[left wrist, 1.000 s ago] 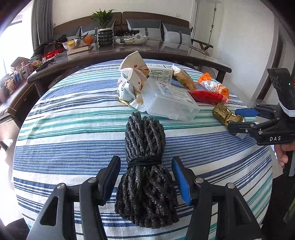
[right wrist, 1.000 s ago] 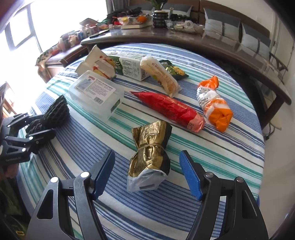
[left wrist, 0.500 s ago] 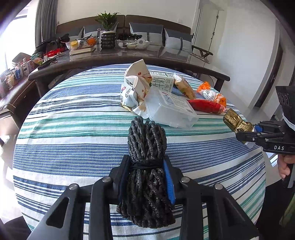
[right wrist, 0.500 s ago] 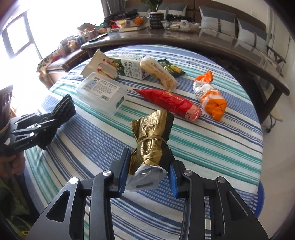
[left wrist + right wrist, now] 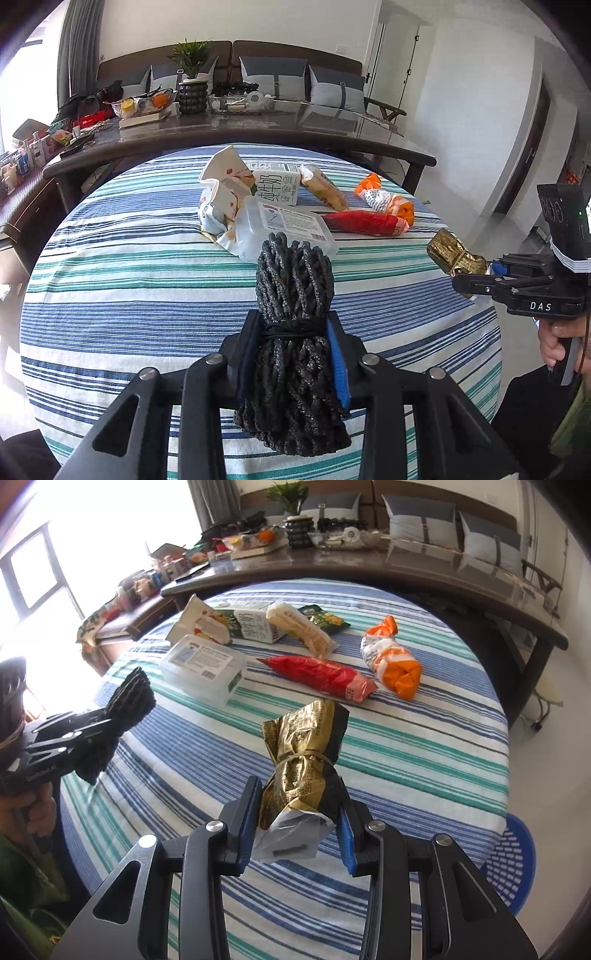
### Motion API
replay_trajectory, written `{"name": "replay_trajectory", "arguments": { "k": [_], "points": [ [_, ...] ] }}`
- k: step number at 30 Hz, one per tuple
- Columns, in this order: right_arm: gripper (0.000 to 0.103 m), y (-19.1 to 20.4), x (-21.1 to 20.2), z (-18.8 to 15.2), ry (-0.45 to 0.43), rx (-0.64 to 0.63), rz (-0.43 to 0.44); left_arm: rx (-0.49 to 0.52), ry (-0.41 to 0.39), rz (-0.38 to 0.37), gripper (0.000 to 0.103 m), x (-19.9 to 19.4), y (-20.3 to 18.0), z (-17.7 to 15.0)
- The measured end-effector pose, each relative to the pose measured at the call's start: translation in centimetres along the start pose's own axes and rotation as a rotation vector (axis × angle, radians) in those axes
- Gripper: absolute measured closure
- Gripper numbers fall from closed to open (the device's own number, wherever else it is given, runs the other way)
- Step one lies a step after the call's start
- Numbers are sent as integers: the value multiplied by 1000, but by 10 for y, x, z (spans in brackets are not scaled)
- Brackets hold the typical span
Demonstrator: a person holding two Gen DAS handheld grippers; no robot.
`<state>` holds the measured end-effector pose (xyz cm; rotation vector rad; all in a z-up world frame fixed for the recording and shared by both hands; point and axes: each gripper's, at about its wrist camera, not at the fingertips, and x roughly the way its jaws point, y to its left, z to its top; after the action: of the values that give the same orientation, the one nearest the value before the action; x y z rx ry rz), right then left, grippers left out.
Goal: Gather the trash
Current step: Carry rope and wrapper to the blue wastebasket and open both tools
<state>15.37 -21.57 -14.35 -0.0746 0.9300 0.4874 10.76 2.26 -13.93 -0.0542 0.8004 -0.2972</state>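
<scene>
My left gripper (image 5: 293, 363) is shut on a dark coiled rope bundle (image 5: 293, 295), held just above the striped round table (image 5: 147, 288). The same rope bundle (image 5: 125, 705) shows at the left of the right wrist view. My right gripper (image 5: 297, 823) is shut on a gold foil packet (image 5: 304, 760), lifted off the cloth; the packet (image 5: 452, 251) also appears at the right edge of the left wrist view. On the table lie a clear plastic box (image 5: 203, 664), a red wrapper (image 5: 317, 674), an orange packet (image 5: 393, 659), a milk carton (image 5: 251, 622) and a pale bread bag (image 5: 299, 629).
A blue perforated basket (image 5: 511, 864) stands on the floor past the table's right edge. A long dark counter (image 5: 369, 565) with a plant, bowls and clutter curves behind the table. A person's hand (image 5: 557, 336) holds the right gripper's handle.
Both grippers have closed: the left on the rope bundle, the right on the gold packet. Both have then lifted their loads slightly off the cloth.
</scene>
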Motion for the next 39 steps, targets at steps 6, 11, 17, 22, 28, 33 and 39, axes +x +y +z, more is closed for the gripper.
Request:
{"name": "replay_trajectory", "arguments": {
  "k": [6, 11, 17, 22, 28, 33, 39],
  "points": [
    [65, -8, -10, -3, -23, 13, -17, 41, 8, -37, 68, 5, -33, 9],
    [65, -20, -21, -7, -48, 38, -37, 85, 14, -83, 68, 11, -69, 19],
    [65, -31, -36, -13, -78, 37, -103, 131, 21, -127, 68, 23, -107, 29],
    [65, -42, -48, -19, -99, 48, -134, 142, 33, -154, 68, 32, -128, 34],
    [65, -57, -60, -26, -121, 67, -172, 170, 45, -170, 68, 42, -149, 41],
    [65, -69, -71, -33, -136, 73, -235, 190, 56, -180, 68, 50, -167, 44],
    [65, -88, -82, -39, -152, 105, -276, 202, 79, -204, 68, 63, -191, 50]
  ]
}}
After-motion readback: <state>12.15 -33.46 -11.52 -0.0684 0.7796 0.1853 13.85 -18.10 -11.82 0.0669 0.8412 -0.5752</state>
